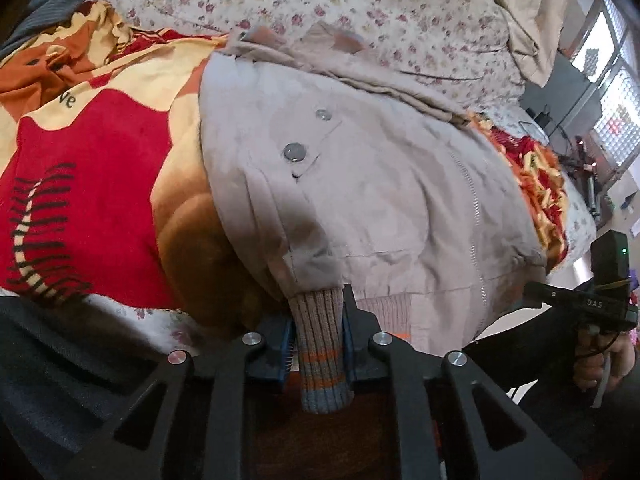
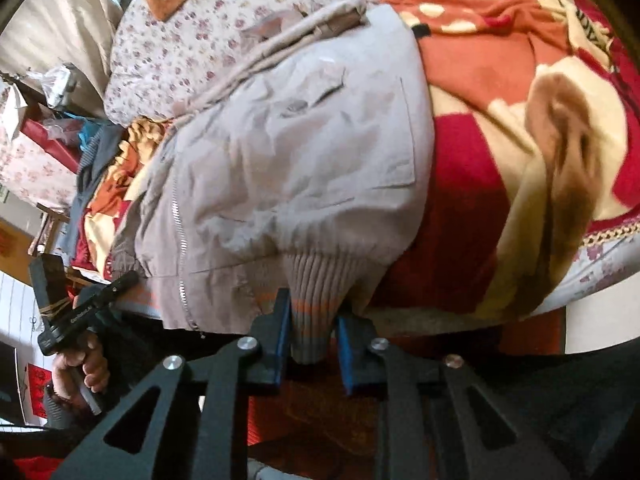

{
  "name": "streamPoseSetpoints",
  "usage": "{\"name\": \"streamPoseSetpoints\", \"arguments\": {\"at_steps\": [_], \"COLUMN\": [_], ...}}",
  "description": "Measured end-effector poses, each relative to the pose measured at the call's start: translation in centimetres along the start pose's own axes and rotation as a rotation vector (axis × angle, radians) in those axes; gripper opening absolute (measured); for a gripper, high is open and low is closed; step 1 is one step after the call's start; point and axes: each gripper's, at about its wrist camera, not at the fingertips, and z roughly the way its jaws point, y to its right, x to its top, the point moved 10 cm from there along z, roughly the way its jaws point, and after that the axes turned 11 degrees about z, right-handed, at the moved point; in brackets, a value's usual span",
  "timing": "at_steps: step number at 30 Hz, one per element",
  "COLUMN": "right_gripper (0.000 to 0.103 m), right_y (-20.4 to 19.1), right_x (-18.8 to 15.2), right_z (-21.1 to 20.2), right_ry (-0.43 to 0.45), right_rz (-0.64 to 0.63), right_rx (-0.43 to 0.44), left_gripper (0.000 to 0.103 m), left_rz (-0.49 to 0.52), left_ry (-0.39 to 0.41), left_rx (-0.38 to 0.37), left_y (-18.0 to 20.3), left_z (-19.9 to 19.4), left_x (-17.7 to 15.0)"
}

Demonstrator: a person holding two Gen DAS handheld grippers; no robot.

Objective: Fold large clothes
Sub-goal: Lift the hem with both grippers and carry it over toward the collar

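Nearest in the left wrist view, the left gripper is seen with its black linkage arms and blue-padded fingers clamped on a ribbed knit cuff, grey-beige with orange and blue stripes, which hangs down between them. In the right wrist view, the right gripper is likewise closed on a bunched ribbed cuff of the same knit; one blue finger is pressed against it, and the other is set against its far side.

Both cuffs belong to a grey-beige jacket, which is spread front-up on the bed, its hem toward the grippers. The cloth is matte and softly creased. A metal zipper is run up the front, round metal snaps are set on a pocket flap, and a ribbed waistband is sewn along the hem.

The jacket is laid over a plush blanket patterned in red, cream and orange, with a ruffled edge showing past the jacket's right side. Beneath and beyond it, a floral bedsheet with small dark-red blossoms is stretched over the bed.

At the edge of each view, the opposite hand is seen wrapped around a black gripper handle. Farther off, glass-block windows are visible.
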Motion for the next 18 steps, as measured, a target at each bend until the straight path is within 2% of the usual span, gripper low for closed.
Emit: {"name": "streamPoseSetpoints", "arguments": {"at_steps": [2,4,5,6,7,13,18], "right_gripper": [0.029,0.03,0.025,0.012,0.011,0.009,0.009], "right_y": [-0.1,-0.5,-0.7,-1.3,-1.6,-4.7,-6.9], "right_x": [-0.1,-0.2,-0.3,-0.4,-0.4,-0.9,-1.6], "right_z": [0.3,0.3,0.1,-0.5,-1.0,-6.4,-11.4], "right_ry": [-0.003,-0.001,0.002,0.011,0.022,0.113,0.161], "right_rz": [-0.002,-0.004,-0.013,-0.032,-0.047,-0.165,-0.238], "right_rx": [-0.015,-0.004,0.008,0.029,0.041,0.108,0.167], "left_gripper": [0.012,0.007,0.005,0.004,0.003,0.003,0.003], "left_rz": [-0.006,-0.006,-0.009,-0.014,-0.02,-0.032,0.046], "left_ry": [0.009,0.032,0.046,0.069,0.083,0.137,0.167], "left_rx": [-0.004,-0.013,-0.019,-0.023,-0.029,-0.059,-0.073], "left_y": [-0.1,0.0,0.1,0.0,0.0,-0.3,1.3], "left_z": [-0.2,-0.7,-1.1,-1.8,-2.5,-7.0,-11.2], "left_x": [0.0,0.1,0.3,0.5,0.7,1.0,0.9]}}
